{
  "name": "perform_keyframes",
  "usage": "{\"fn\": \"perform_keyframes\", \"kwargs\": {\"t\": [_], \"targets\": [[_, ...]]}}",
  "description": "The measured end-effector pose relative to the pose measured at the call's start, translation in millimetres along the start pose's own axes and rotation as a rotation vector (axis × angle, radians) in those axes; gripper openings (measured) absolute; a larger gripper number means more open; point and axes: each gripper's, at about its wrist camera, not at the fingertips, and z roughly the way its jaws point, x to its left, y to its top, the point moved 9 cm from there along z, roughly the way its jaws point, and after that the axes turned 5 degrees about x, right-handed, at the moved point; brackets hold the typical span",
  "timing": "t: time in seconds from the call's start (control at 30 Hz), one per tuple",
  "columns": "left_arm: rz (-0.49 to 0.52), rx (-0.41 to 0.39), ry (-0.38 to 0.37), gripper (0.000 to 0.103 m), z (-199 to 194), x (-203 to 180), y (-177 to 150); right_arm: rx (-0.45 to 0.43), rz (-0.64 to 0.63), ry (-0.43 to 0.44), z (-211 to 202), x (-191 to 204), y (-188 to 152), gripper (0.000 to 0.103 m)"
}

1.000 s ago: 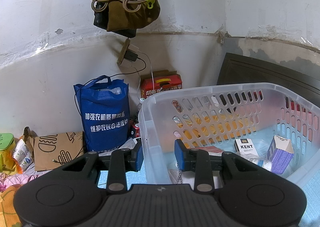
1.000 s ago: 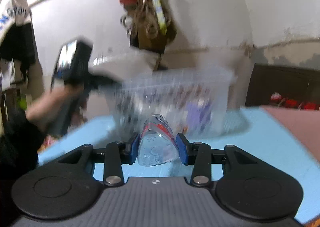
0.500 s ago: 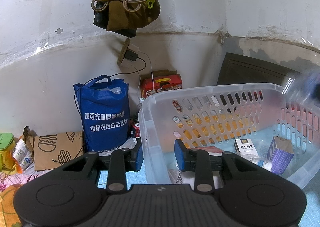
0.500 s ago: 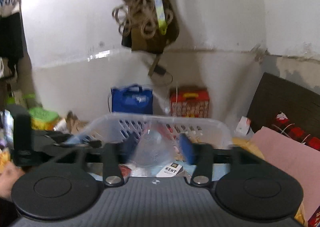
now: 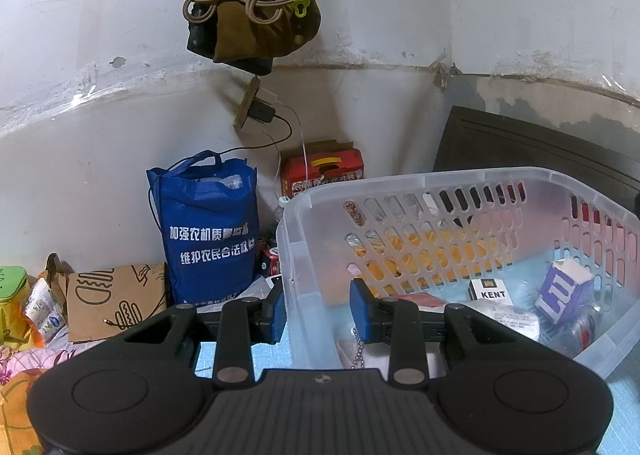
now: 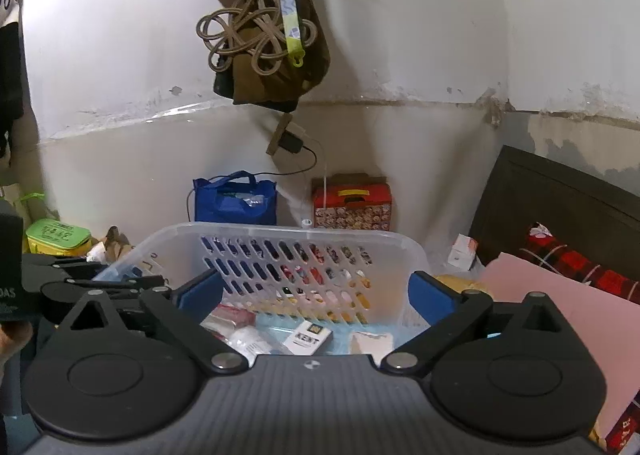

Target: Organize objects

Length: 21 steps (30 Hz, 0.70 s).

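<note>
From your left wrist view, your left gripper [image 5: 318,309] straddles the near-left corner wall of the translucent basket [image 5: 424,183]: one blue pad sits outside the wall, the other inside. The gap between the pads is narrow, and I cannot tell whether they actually pinch the plastic or only bracket it. Inside the basket, to the right of your jaws, lie a KENT cigarette pack [image 5: 491,293], a purple-and-white carton [image 5: 562,289] standing tilted, a clear plastic packet [image 5: 508,319] and a small ball chain [image 5: 357,347] close to the inner pad. A blue tote bag [image 5: 208,231] and a red gift box [image 5: 322,171] stand against the wall behind, outside the basket.

From your right wrist view, your right gripper [image 6: 316,295] hangs over the near rim of the basket [image 6: 304,233] with its jaws spread wide and nothing between them. Directly ahead and below them, on the basket floor, are the KENT cigarette pack [image 6: 307,337], lying flat with its long axis running away from you and slightly to the right, and a red-and-white packet [image 6: 230,317] to its left.

As I judge it, the right hand is free for fetching the next object, while the left steadies the basket. No loose item outside the basket shows clearly within reach in either view, so you will have to turn away to find one.
</note>
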Motion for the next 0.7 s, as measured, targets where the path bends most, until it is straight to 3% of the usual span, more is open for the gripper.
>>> {"fn": "perform_keyframes", "kwargs": {"t": [0.5, 0.53, 0.63, 0.7], "targets": [[0.002, -0.018, 0.035, 0.038, -5, 2, 1, 0.022, 0.012, 0.012, -12, -15, -5, 0.103], [0.002, -0.027, 0.043, 0.042, -8, 3, 1, 0.026, 0.017, 0.017, -13, -17, -6, 0.103], [-0.032, -0.057, 0.036, 0.075, -17, 8, 7, 0.037, 0.032, 0.024, -19, -23, -8, 0.103], [-0.053, -0.079, 0.026, 0.081, -27, 11, 9, 0.036, 0.035, 0.023, -21, -26, -10, 0.103]]}}
